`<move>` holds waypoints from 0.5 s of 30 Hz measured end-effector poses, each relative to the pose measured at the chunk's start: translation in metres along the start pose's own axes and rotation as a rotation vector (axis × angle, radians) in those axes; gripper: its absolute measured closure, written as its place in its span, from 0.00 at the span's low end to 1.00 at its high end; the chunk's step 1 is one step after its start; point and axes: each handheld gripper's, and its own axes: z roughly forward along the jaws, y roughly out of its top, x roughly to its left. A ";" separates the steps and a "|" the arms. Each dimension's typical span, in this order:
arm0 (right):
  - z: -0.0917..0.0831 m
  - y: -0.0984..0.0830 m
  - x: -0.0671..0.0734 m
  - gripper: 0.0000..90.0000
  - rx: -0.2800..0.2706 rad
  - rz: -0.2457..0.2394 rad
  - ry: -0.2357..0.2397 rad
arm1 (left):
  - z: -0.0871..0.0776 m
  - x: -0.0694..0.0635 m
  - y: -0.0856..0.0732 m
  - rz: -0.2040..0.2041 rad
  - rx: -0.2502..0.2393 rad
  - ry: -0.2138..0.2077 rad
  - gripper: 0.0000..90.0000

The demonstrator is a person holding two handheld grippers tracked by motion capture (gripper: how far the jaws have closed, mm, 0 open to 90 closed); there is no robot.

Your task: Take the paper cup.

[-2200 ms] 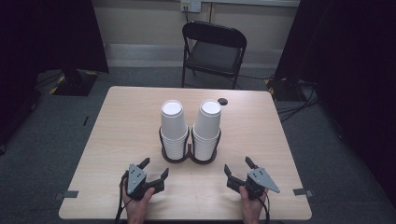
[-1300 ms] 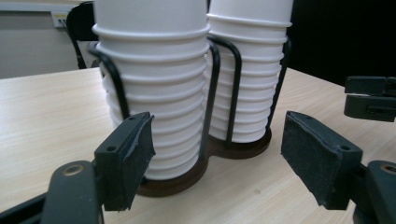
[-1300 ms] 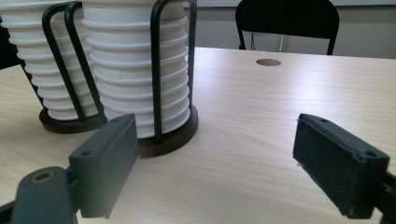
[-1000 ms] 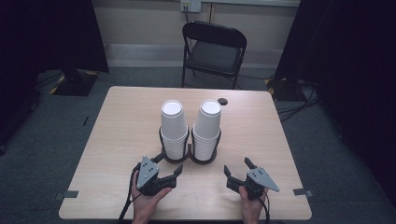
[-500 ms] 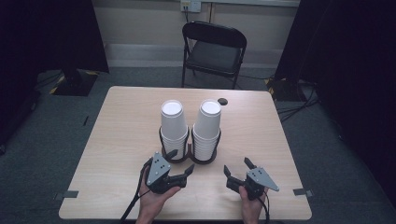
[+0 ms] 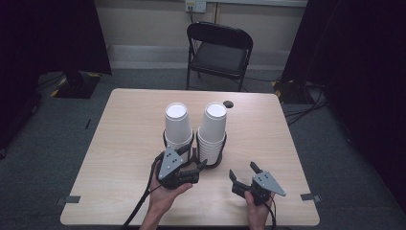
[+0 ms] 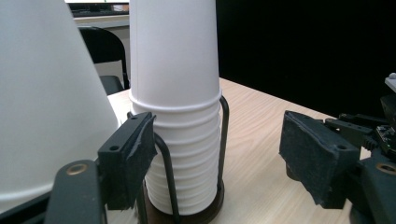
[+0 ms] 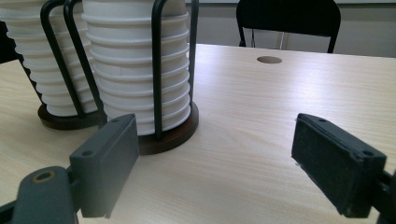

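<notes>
High view: a light wood-grain square table [image 6: 119, 129] carries a black wire double cup holder with round brown bases [image 6: 216, 162] at its centre. The left stack of white paper cups [image 6: 178, 125] and the right stack of white paper cups [image 6: 213, 125] stand upright in it, side by side.

The left gripper [image 6: 200, 167] sits just in front of the holder and points at the base of the right stack. In the left gripper view, its jaws stand apart. One pad [image 7: 133, 158] lies close to a wire upright, and nothing is clamped.

The right gripper [image 6: 242, 170] rests near the table's front edge, clear of the holder. Its jaws are spread wide and hold nothing.
</notes>
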 end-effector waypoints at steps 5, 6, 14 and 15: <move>0.000 0.000 0.000 0.16 -0.003 0.001 -0.002 | 0.003 0.002 0.012 0.000 -0.017 0.006 0.25; 0.000 0.000 0.000 0.16 -0.002 0.001 -0.002 | 0.004 0.003 0.015 -0.010 -0.023 -0.001 0.24; 0.000 0.000 0.000 0.16 -0.005 0.003 -0.002 | 0.015 0.002 0.031 0.016 -0.025 0.014 0.23; 0.000 0.000 0.000 0.16 -0.005 0.003 -0.001 | 0.016 0.003 0.033 -0.003 -0.020 0.005 0.23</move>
